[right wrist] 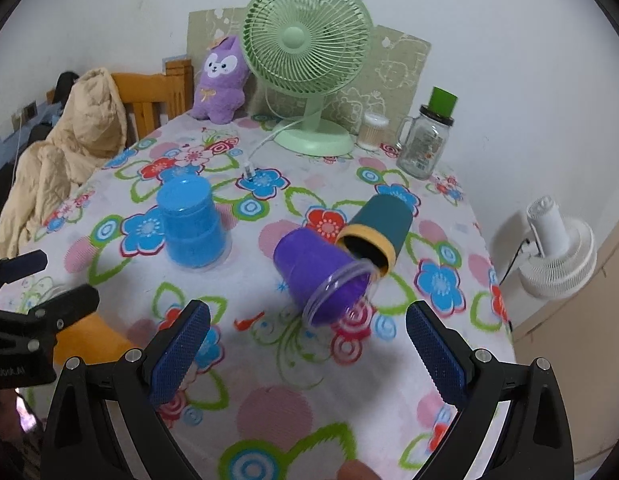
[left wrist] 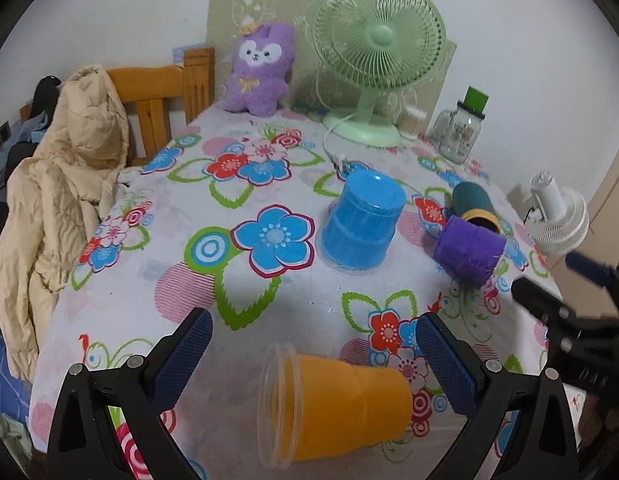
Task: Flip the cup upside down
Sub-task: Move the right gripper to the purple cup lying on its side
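1. Left wrist view: we see the left gripper (left wrist: 313, 356) with its jaws spread wide, one on either side of the orange cup (left wrist: 341, 404). This cup lies on its side at the near edge of the worktop (left wrist: 181, 280), its clear rim facing left. The pads (left wrist: 185, 354) stand apart from the cup walls.
2. Farther in, at the middle of the floral cloth, we find the blue cup (left wrist: 359, 222) resting mouth down.
3. To its right, the purple cup (left wrist: 469, 252) lies on its side, touching the dark teal cup (left wrist: 475, 204) just behind it, which also lies tipped over.
4. At the right edge of the same view, the right gripper (left wrist: 549, 284) enters, blurred.
5. Right wrist view: we see the right gripper's jaws likewise spread, with nothing between them; the purple cup lies beyond the fingertips (right wrist: 433, 356), its open mouth turned toward the camera and to the right.
6. The teal cup's yellow-rimmed mouth sits just beside the purple cup's rim.
7. The blue cup stands inverted at the left, well apart from the tipped pair.
8. Along the far edge of the worktop we note a green fan (right wrist: 305, 60), a purple plush toy (right wrist: 221, 80) and a glass jar (right wrist: 423, 144).
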`<state>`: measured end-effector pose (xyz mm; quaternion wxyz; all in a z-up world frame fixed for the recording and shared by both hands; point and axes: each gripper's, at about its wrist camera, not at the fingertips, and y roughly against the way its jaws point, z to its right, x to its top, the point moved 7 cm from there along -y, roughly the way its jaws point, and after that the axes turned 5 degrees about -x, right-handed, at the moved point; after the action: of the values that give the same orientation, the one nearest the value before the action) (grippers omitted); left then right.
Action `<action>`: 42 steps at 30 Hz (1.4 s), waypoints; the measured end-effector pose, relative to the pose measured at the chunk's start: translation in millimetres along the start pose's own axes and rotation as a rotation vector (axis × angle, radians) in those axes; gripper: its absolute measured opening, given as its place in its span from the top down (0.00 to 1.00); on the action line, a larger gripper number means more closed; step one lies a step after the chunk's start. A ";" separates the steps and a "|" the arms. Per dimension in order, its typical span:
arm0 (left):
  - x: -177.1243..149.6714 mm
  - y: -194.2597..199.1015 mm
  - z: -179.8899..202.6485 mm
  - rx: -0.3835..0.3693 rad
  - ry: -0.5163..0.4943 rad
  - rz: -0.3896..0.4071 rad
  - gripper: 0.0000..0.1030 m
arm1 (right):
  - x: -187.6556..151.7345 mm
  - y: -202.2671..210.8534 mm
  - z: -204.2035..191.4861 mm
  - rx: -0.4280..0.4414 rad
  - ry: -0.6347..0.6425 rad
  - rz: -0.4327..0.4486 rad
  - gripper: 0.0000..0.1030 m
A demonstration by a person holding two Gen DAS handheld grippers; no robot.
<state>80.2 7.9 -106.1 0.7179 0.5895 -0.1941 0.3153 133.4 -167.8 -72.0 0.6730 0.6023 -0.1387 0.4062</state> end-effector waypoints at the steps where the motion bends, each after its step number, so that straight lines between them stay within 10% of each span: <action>1: 2.4 -2.5 0.9 -0.001 -0.005 -0.002 0.00 | 5.7 -3.4 1.1 -0.003 0.017 0.006 0.03; 14: 22.8 -37.6 9.7 -0.003 -0.043 -0.056 0.00 | 25.5 -62.4 -10.2 0.047 0.156 -0.088 0.04; 18: 28.2 -39.1 10.8 0.001 -0.053 -0.045 0.00 | 22.6 -75.6 -14.4 0.090 0.154 -0.128 0.29; 24: 34.5 -42.3 9.1 0.012 -0.062 -0.045 0.00 | 22.8 -86.1 -18.8 0.090 0.214 -0.162 0.30; 42: 42.3 -35.3 10.1 0.018 -0.064 -0.021 0.00 | 12.8 -112.3 -33.7 0.080 0.764 -0.425 0.41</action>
<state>135.9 3.8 -101.9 0.7095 0.6076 -0.2078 0.2903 211.4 -125.6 -149.8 0.7209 0.4494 0.2629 0.4575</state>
